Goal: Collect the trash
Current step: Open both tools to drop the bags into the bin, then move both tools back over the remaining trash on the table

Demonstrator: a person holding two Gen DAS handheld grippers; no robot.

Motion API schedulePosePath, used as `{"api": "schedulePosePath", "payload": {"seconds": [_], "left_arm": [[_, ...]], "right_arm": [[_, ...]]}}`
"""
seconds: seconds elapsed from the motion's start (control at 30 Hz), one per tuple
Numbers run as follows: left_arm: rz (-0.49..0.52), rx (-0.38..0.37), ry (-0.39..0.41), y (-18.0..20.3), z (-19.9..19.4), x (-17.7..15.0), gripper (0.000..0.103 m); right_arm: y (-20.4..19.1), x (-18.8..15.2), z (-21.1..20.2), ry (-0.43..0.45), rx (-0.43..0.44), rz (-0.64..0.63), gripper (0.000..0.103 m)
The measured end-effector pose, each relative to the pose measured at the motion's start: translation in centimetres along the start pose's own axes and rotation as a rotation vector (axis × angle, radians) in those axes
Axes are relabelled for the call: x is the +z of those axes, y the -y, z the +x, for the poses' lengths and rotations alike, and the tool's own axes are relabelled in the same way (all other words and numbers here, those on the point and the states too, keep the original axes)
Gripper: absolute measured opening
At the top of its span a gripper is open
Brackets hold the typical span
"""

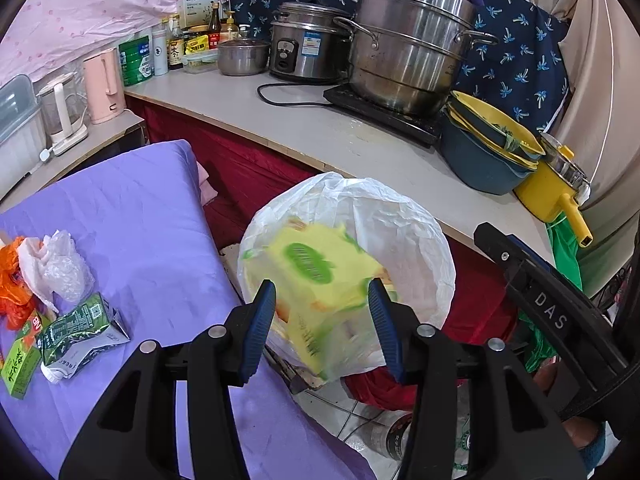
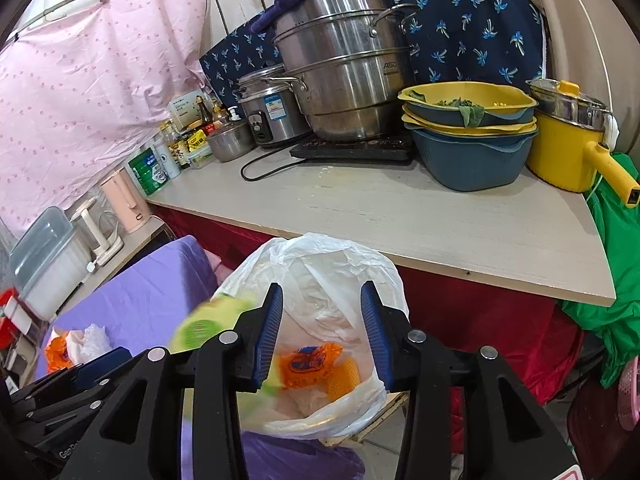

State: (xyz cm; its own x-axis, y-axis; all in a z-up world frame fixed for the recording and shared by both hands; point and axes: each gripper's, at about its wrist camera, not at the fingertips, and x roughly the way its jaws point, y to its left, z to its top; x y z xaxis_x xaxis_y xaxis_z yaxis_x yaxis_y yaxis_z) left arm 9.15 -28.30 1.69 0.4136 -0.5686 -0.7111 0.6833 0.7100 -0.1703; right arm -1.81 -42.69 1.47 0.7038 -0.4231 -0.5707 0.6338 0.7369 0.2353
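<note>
My left gripper [image 1: 322, 324] wide open, empty — one blurred yellow pack [image 1: 320, 276] beyond it over one white bag [image 1: 404, 240], right gripper [image 2: 322, 336] open, empty, two cartons [image 1: 76, 328] left.

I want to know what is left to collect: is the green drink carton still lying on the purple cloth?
Yes, the green drink carton lies crumpled on the purple cloth, beside the bubble wrap.

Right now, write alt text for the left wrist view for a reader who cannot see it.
The left gripper, jaws open, hangs over a white plastic bag, with a blurred yellow-green box between its fingers at the bag's mouth. To the left, a purple cloth still holds a green carton, crumpled white plastic and an orange wrapper.
</note>
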Motion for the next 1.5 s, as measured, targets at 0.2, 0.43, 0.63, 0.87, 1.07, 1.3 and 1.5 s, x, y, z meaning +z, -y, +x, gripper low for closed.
{"api": "schedulePosePath", "payload": {"seconds": [0.2, 0.43, 0.63, 0.87, 1.07, 1.3, 1.5], "left_arm": [[-0.013, -0.003, 0.025, -1.1, -1.5, 0.2, 0.046], [-0.051, 0.002, 0.070, -3.3, -4.1, 0.6, 0.046], [-0.099, 0.040, 0.101, -6.2, -6.2, 0.3, 0.047], [-0.181, 0.111, 0.129, -11.1, -8.9, -1.1, 0.054], [-0.272, 0.181, 0.138, -16.3, -11.1, -2.9, 0.055], [-0.382, 0.246, 0.126, -22.8, -13.3, -5.3, 0.055], [-0.457, 0.350, 0.093, -28.5, -14.9, -8.4, 0.056]], "right_arm": [[-1.2, 0.3, -1.2, 0.021, 0.014, -0.011, 0.043], [-3.3, 0.7, -2.8, 0.042, 0.036, -0.038, 0.043], [-6.2, 0.4, -3.8, 0.046, 0.074, -0.077, 0.045], [-10.5, -0.9, -4.8, 0.032, 0.140, -0.133, 0.048], [-14.4, -2.5, -4.9, 0.004, 0.189, -0.180, 0.048], [-19.8, -5.4, -4.2, -0.050, 0.247, -0.235, 0.048], [-24.8, -8.1, -3.4, -0.101, 0.300, -0.292, 0.048]]}}
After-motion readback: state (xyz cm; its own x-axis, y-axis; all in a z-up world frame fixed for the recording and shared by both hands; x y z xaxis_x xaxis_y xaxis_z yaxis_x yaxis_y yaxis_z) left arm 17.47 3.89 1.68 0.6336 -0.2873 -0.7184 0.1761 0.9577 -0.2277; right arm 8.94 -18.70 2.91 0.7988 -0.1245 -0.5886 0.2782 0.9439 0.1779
